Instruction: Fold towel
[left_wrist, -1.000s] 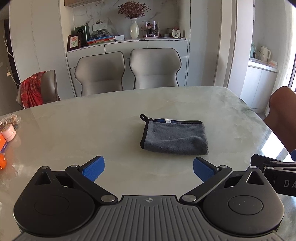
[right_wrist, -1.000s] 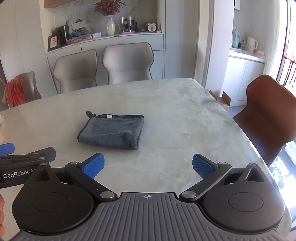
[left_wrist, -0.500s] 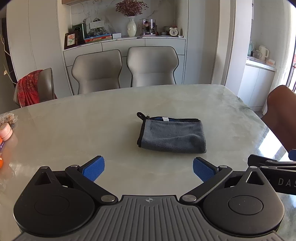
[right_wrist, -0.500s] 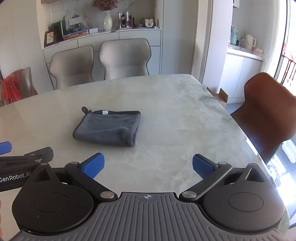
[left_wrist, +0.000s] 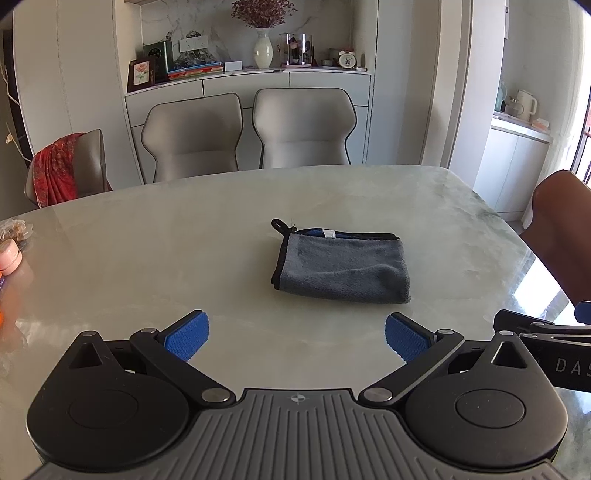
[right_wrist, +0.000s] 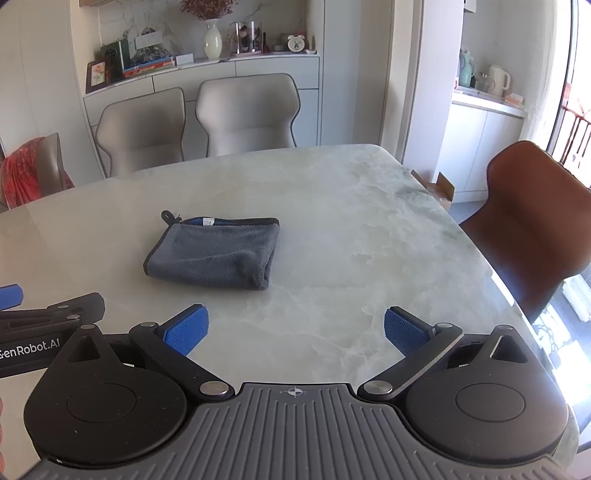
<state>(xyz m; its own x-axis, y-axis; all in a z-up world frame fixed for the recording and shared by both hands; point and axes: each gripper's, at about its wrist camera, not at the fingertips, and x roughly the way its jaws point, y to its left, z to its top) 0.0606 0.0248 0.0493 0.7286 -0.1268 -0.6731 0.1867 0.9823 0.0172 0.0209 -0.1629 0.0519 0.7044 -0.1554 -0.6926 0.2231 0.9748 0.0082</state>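
A grey towel (left_wrist: 343, 267) with black edging, a blue inner side and a small hanging loop lies folded into a compact rectangle on the marble table (left_wrist: 147, 258). It also shows in the right wrist view (right_wrist: 216, 256). My left gripper (left_wrist: 297, 338) is open and empty, held above the table on the near side of the towel. My right gripper (right_wrist: 295, 334) is open and empty, to the right of the towel and apart from it. Each gripper shows at the edge of the other's view.
Two grey chairs (left_wrist: 247, 133) stand at the far side of the table. A brown chair (right_wrist: 535, 229) stands at the right. A chair with a red cloth (left_wrist: 55, 170) is at the left. Small pink and orange items (left_wrist: 9, 258) sit at the table's left edge.
Both grippers have drawn back and risen slightly from the towel. The towel has not moved. Both grippers stay open.
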